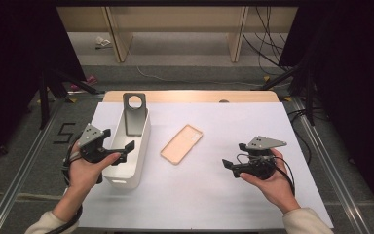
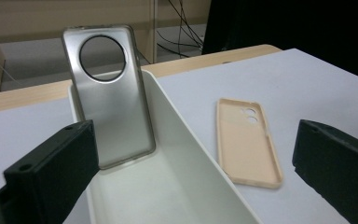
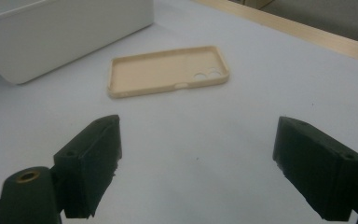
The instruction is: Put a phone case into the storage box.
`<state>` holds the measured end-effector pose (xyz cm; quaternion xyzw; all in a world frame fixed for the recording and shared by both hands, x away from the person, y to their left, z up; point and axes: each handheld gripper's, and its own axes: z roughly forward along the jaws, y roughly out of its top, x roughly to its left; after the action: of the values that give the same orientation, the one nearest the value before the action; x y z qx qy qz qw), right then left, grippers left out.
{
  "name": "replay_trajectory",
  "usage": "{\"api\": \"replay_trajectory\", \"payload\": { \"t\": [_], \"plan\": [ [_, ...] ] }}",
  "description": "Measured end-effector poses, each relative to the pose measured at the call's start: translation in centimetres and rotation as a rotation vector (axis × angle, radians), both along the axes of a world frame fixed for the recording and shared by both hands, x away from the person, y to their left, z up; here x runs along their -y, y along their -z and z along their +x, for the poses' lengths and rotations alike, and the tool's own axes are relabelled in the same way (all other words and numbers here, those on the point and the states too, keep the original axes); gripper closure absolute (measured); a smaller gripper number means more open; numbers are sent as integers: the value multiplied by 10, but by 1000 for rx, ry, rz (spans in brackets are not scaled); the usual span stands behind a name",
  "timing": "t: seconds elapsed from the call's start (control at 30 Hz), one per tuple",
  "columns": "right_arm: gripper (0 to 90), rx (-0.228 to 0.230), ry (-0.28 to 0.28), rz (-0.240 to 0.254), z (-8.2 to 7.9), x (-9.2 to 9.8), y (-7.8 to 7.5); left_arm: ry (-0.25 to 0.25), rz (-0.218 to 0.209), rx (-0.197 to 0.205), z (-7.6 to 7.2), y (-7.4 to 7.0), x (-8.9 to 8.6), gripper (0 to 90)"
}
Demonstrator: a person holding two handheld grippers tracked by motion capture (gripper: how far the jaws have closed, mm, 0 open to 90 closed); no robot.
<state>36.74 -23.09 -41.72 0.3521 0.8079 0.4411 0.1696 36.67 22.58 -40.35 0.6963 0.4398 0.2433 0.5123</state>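
Both my tongs gape empty: left gripper (image 1: pixel 119 146) over the white bin (image 1: pixel 143 146) holding the grey case (image 1: pixel 135 114), right gripper (image 1: pixel 234 163) near the beige case (image 1: pixel 181 144)

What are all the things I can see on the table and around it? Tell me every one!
White bin: one, white, left part of the table.
Grey phone case: one, grey with a round hole, standing in the bin, leaning on its far end.
Peach phone case: one, peach, lying hollow side up on the sheet right of the bin.
White sheet: one, white, covering the table.
Wooden table: one, light wood, far edge showing.
Left tool: one, black, open, over the bin's near end.
Right tool: one, black, open, above the sheet.
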Motion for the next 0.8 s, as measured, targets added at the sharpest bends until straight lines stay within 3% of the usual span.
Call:
{"api": "replay_trajectory", "payload": {
  "t": [0.3,0.5,0.6,0.8],
  "plan": [
    [163,1,-4,-3,0,-2,0,22,0,14,-12,0,4,6],
    [168,-5,-21,-2,4,-14,1,22,-5,8,-16,4,5,17],
    [244,-9,-47,-5,7,-24,2,33,1,7,-18,5,7,20],
    [512,-12,-101,-29,16,-53,4,46,1,-4,-19,7,11,25]
  ]
}}
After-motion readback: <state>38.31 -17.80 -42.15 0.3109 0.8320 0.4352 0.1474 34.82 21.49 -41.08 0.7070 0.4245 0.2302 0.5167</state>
